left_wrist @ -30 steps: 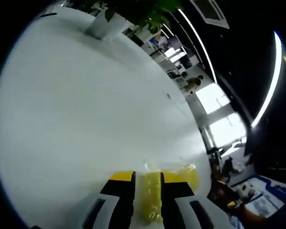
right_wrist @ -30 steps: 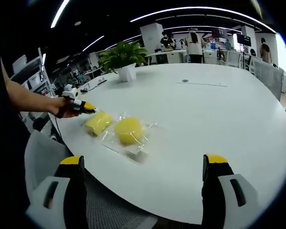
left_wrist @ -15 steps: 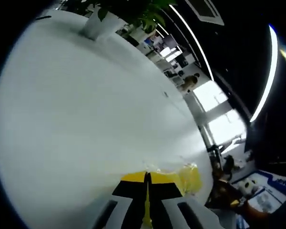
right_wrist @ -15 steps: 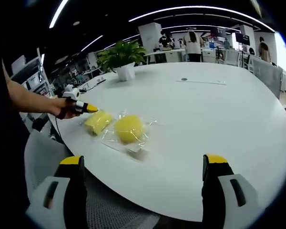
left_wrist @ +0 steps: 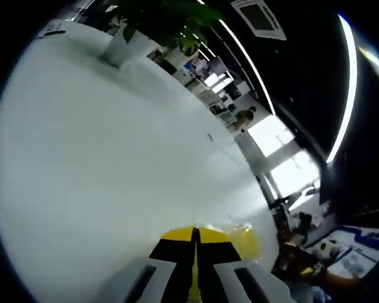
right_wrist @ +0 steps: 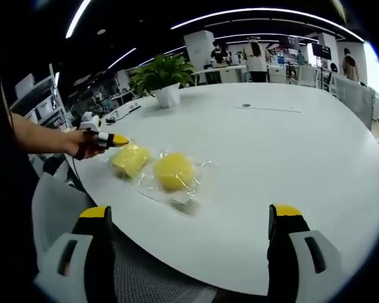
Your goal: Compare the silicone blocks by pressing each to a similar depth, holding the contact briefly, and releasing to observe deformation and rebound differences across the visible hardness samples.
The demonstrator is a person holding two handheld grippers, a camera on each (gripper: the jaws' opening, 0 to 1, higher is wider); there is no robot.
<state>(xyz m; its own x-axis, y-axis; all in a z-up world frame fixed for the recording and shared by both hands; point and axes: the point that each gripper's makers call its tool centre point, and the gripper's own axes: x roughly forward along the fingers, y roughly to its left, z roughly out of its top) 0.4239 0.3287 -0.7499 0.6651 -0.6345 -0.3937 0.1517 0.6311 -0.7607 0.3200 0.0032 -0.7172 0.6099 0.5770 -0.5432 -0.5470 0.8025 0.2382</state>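
Two yellow silicone blocks in clear plastic bags lie on the white table (right_wrist: 284, 145): an oblong block (right_wrist: 130, 159) and a round block (right_wrist: 172, 172) beside it. A person's hand (right_wrist: 76, 142) holds my left gripper (right_wrist: 117, 140) just left of the oblong block, its tip at the block's edge. In the left gripper view my left gripper (left_wrist: 194, 235) has its jaws pressed together, with a yellow block (left_wrist: 247, 242) just to its right. My right gripper (right_wrist: 189, 211) hangs off the table's near edge, jaws wide open with nothing between them.
A potted plant (right_wrist: 162, 79) stands on the table at the back left, and its white pot (left_wrist: 123, 47) rises at the top of the left gripper view. People and desks fill the office behind. A mesh chair (right_wrist: 145, 278) sits under my right gripper.
My left gripper's jaws, open around a yellow block a second ago, have come together. Its tip has since drawn slightly back from the oblong block. My right gripper has stayed put.
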